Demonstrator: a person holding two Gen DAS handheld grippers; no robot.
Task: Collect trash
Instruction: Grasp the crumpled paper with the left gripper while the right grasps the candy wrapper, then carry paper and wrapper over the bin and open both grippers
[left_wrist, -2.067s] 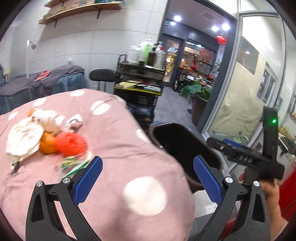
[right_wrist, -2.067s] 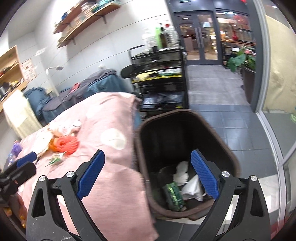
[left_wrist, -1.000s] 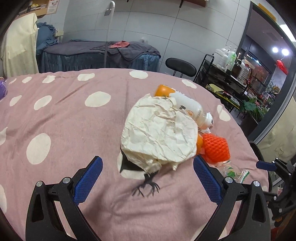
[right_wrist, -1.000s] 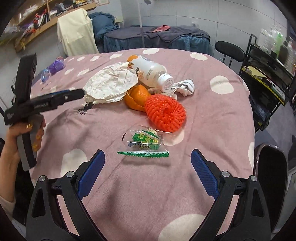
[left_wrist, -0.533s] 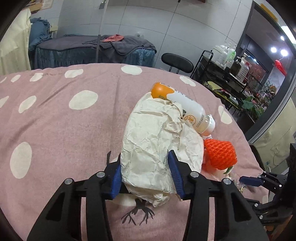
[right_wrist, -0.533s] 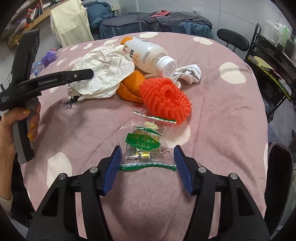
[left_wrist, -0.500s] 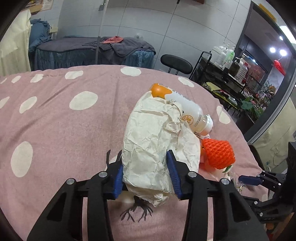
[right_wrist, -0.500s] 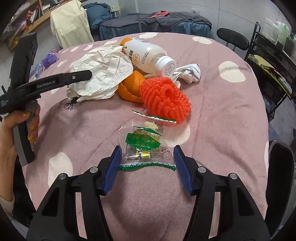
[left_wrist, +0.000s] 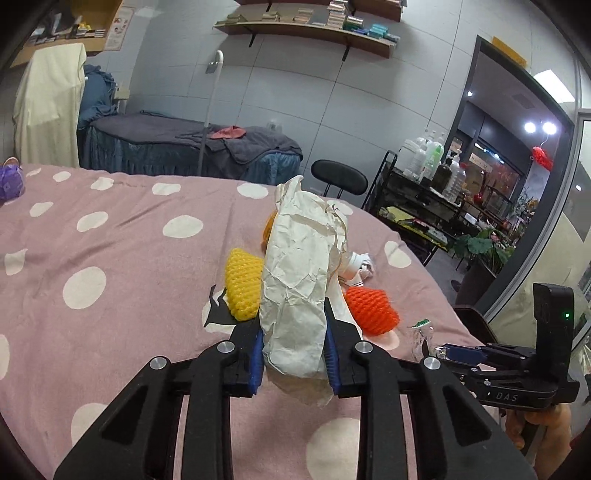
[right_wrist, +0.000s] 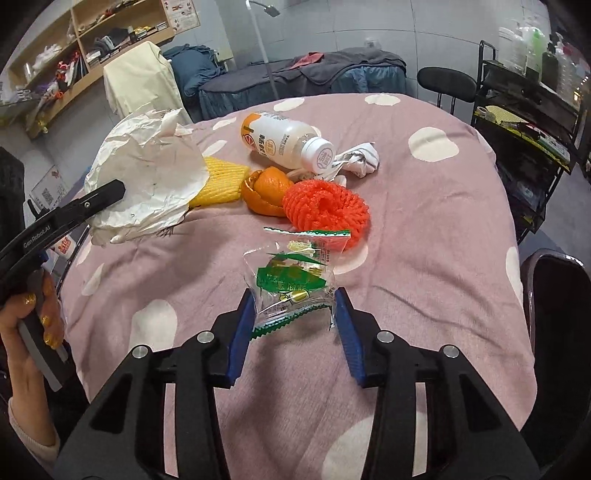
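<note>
A black stool (left_wrist: 339, 175) stands beside a black shelf cart (right_wrist: 532, 122)

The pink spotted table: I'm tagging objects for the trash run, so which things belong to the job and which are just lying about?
Trash to collect:
crumpled paper, in the left gripper
clear snack wrapper, in the right gripper
white bottle
orange peel
red foam net
yellow foam net
crumpled white wrapper
dark bin

Lying about:
purple item
black stool

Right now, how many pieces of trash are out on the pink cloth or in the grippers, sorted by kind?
Crumpled paper: 1
Foam fruit nets, yellow and red: 2
Plastic bottle: 1
Orange peel: 1
Clear green snack wrapper: 1
Crumpled white wrapper: 1
Total: 7
</note>
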